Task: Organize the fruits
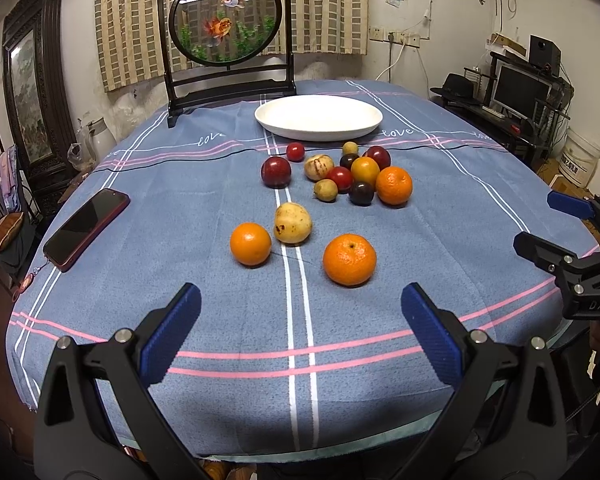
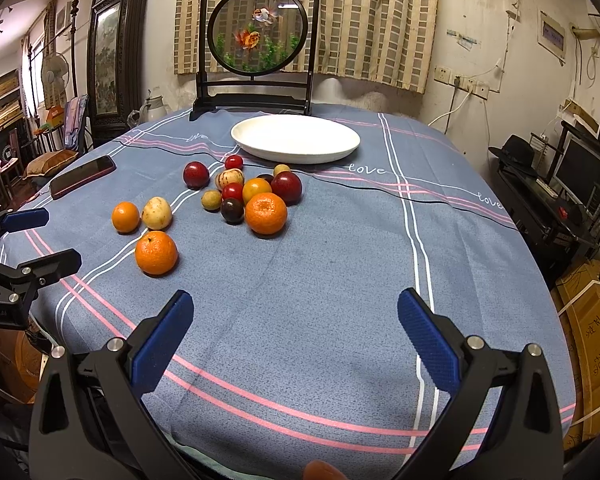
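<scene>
Fruits lie ahead of both our tongs, none yet on the white plate (image 1: 318, 118) beyond them. Left tongs (image 1: 300, 332) and right tongs (image 2: 294, 334) gape apart, holding nothing. Next, we judge, left closes on the nearest mandarin (image 1: 349, 259).

White oval plate (image 1: 318, 118), shallow, nothing in it, taken as landmark; just in front of it, a tight cluster (image 1: 342, 174) of small red, dark purple, tan and yellow fruits plus one orange (image 1: 394, 185) at its near right; further out from the plate, well apart from the cluster, a speckled yellow pear-like fruit (image 1: 292, 223) between two more oranges (image 1: 251, 243), (image 1: 349, 259); all resting on the tablecloth.
</scene>
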`<state>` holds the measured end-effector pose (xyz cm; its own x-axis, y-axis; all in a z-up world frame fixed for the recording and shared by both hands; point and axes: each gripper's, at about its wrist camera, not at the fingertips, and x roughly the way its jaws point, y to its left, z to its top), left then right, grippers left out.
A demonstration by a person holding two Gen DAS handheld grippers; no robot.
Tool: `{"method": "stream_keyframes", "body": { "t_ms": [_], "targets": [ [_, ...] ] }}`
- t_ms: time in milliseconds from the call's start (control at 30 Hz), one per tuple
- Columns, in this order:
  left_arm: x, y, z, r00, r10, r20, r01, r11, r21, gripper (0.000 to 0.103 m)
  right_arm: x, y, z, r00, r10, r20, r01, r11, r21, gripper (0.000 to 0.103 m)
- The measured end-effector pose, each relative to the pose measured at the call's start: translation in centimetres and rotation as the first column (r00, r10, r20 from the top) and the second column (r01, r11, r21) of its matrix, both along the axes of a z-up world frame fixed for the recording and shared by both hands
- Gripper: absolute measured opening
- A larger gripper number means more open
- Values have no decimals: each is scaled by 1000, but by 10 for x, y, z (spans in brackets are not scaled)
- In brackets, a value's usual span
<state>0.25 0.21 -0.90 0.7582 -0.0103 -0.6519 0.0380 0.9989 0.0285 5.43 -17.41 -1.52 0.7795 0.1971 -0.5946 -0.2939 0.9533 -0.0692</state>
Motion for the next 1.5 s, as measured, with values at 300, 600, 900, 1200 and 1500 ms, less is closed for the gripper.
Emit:
{"method": "stream_keyframes", "body": {
  "t_ms": [300,600,900,1200,1500],
  "targets": [
    [0,1,1,1000,-5,-7,5,1000,3,101,1,0,-3,1000,2,-4,-2,1000,-2,102],
    [4,15,-1,999,1,-32,-2,999,-38,101,-7,2,-4,994,100,50,-106,984,142,102],
    [2,51,-8,999,49,-7,-49,996,-72,101,0,47,-28,994,105,-14,-104,994,44,102],
    [10,92,-22,995,92,-28,-95,988,-126,101,41,97,-35,953,264,-150,-255,964,76,94],
    [23,105,-33,995,88,-55,-94,987,-128,101,71,141,-50,911,332,-247,-344,939,-7,77]
  ]
}}
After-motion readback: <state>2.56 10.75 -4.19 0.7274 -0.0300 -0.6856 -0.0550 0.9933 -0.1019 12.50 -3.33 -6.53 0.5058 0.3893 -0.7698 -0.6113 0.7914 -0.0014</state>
